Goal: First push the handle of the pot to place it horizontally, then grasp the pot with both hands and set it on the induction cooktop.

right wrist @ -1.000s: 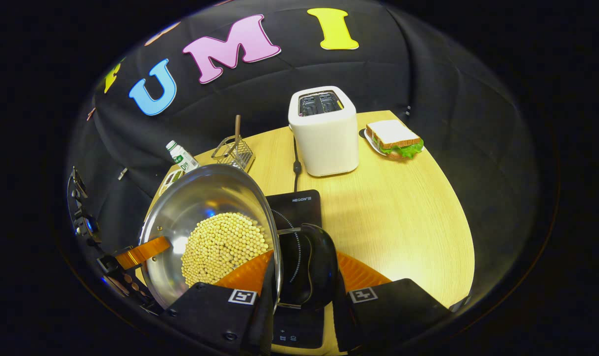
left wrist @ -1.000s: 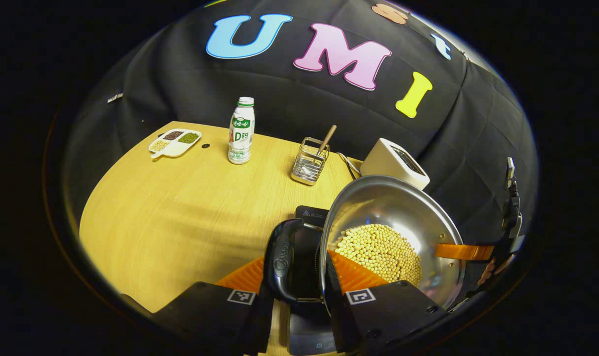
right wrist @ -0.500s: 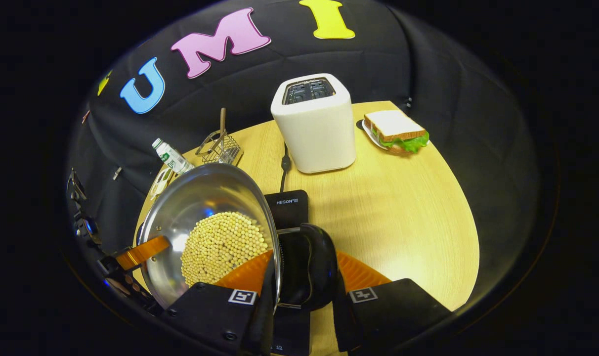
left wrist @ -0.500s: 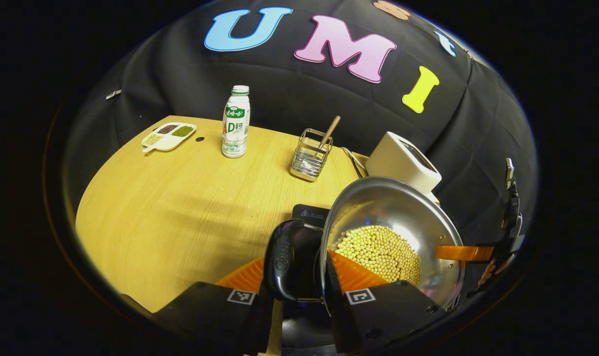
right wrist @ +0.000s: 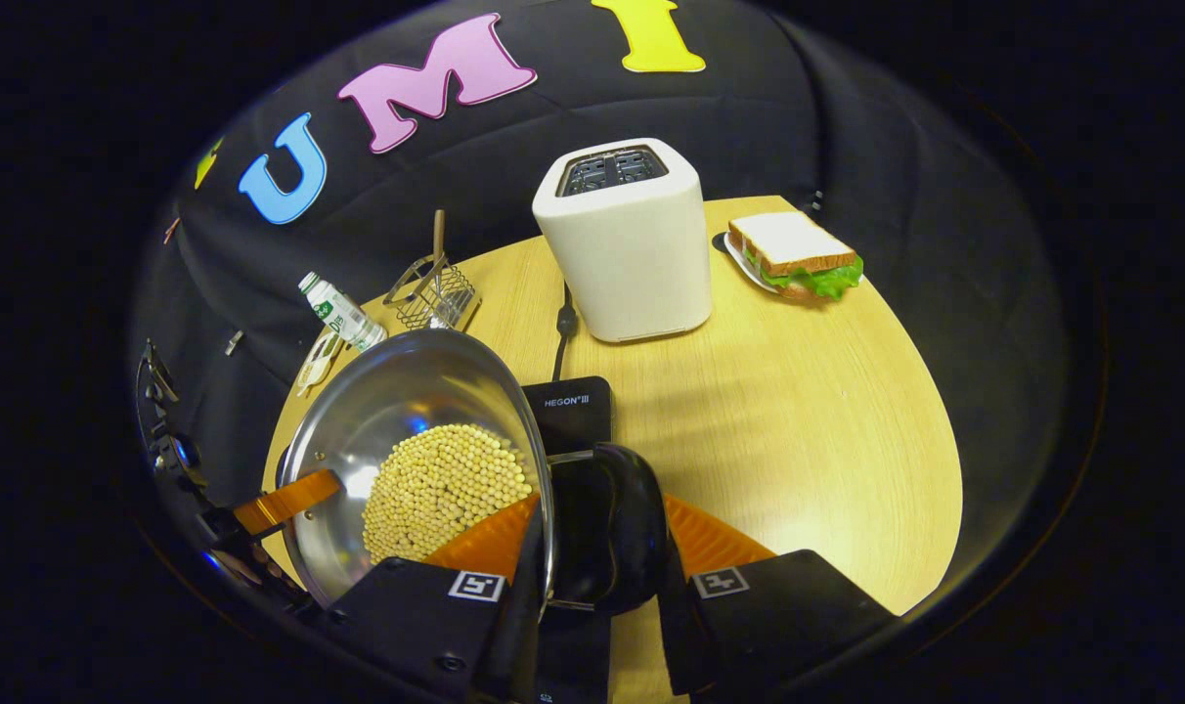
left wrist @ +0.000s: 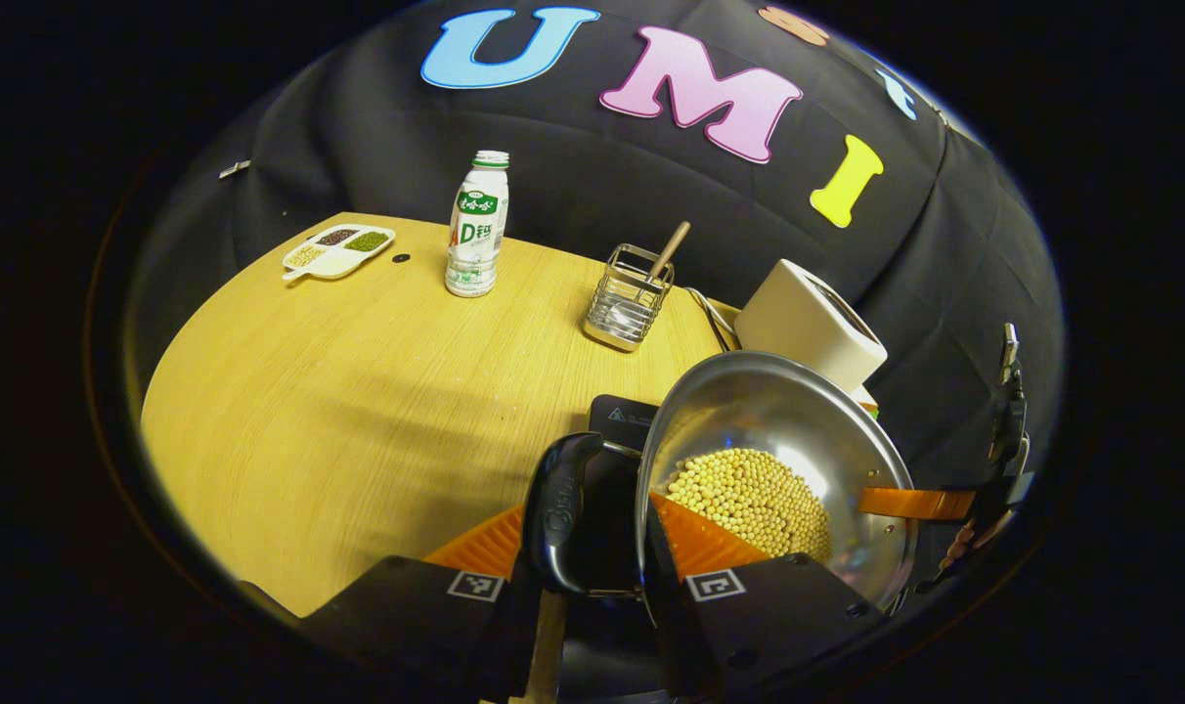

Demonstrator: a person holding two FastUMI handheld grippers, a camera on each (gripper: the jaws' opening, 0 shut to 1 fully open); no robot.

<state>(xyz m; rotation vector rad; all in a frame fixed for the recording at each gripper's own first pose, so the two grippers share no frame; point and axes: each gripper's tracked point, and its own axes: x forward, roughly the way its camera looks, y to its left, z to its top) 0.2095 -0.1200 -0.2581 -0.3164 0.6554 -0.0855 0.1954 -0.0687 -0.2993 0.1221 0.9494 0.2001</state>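
Note:
A steel pot (left wrist: 768, 401) holding soybeans (left wrist: 749, 494) sits between both grippers over the black induction cooktop (left wrist: 630, 420). Whether it rests on the cooktop I cannot tell. My left gripper (left wrist: 641, 548) is shut on the pot's rim at its black loop handle (left wrist: 558, 513), one finger inside the wall and one outside. My right gripper (right wrist: 544, 548) is shut the same way on the opposite rim of the pot (right wrist: 397, 391), at the other handle (right wrist: 632, 518). The cooktop (right wrist: 568, 411) peeks out behind the pot. Each view shows the other gripper across the pot (left wrist: 984, 489) (right wrist: 250, 508).
On the wooden table (left wrist: 338, 411) stand a drink bottle (left wrist: 477, 225), a wire utensil holder (left wrist: 630, 308), a divided dish of beans (left wrist: 338, 251) and a white toaster (right wrist: 624, 240) just behind the cooktop. A sandwich on a plate (right wrist: 798, 256) lies beside the toaster.
Both grippers have carried the pot toward the back of the table. The toaster looms larger, and more of the cooktop is now hidden under the pot. Both grips are unchanged.

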